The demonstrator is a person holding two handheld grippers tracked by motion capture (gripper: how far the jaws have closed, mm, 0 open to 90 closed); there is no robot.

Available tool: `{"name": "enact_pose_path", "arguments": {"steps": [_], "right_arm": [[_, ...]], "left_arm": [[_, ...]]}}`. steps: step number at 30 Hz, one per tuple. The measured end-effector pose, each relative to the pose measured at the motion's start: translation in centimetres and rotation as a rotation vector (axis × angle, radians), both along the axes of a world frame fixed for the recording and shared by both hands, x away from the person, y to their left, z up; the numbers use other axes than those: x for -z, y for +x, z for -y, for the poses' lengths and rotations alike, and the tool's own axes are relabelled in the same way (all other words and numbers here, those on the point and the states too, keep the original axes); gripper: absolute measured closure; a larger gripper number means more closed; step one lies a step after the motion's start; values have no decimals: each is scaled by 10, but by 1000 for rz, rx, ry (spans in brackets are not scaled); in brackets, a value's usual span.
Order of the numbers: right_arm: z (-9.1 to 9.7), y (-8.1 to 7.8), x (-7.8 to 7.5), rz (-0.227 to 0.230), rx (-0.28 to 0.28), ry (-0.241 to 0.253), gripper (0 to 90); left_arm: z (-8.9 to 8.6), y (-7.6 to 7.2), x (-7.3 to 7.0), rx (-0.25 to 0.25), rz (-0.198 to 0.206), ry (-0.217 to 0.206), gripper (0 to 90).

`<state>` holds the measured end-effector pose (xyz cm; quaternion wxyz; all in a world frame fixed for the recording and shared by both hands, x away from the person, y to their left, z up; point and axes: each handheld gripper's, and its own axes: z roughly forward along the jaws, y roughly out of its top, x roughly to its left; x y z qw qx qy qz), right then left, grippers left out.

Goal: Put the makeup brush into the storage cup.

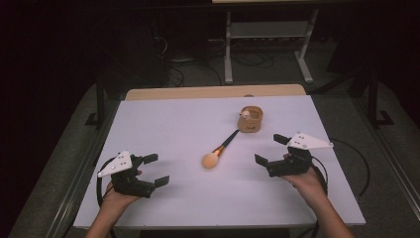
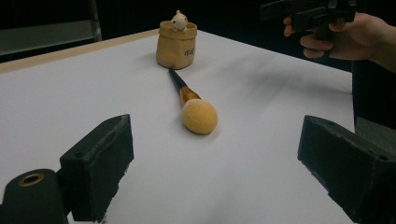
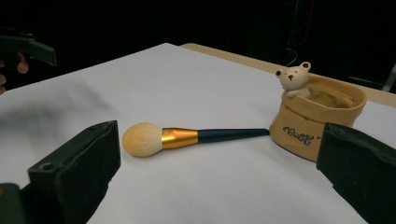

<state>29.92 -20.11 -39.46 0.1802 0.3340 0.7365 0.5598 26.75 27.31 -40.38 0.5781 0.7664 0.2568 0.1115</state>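
Left gripper (image 1: 157,170), near-left part of the table: jaws spread wide, nothing between them, held by the left hand (image 1: 119,196) low over the white sheet (image 1: 163,129). In the left gripper view the two black jaws stand far apart at the bottom corners, with bare sheet between them.

Right gripper (image 1: 270,149), near-right part of the table: jaws likewise spread wide and empty — gripped by the right hand (image 1: 307,179), grey three-cornered plate on top. In the right gripper view its jaws frame the brush and the pot from either side, touching neither.

Makeup brush (image 1: 221,148) lies flat on the sheet between the two grippers, apart from both. Fluffy pale-orange head (image 3: 141,139) points toward the person's side; gold ferrule, then a dark handle (image 3: 231,134) running back toward the pot. Handle tip is at or just beside the pot's base — actual contact cannot be told.

Tan sack-shaped pot (image 1: 250,119) stands upright farther back, right of centre, with dark lettering on its side. A small bear figure (image 3: 295,78) sits at its rim.

Wooden table edge (image 1: 213,91) shows beyond the sheet's far end.
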Motion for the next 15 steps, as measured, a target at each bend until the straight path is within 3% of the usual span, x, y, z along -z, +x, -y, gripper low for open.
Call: {"name": "enact_pose_path", "arguments": {"steps": [15], "right_arm": [[-10, 10, -2, -14, -41, -17, 0]], "left_arm": [[0, 0, 1, 2, -6, -4, 99]]}}
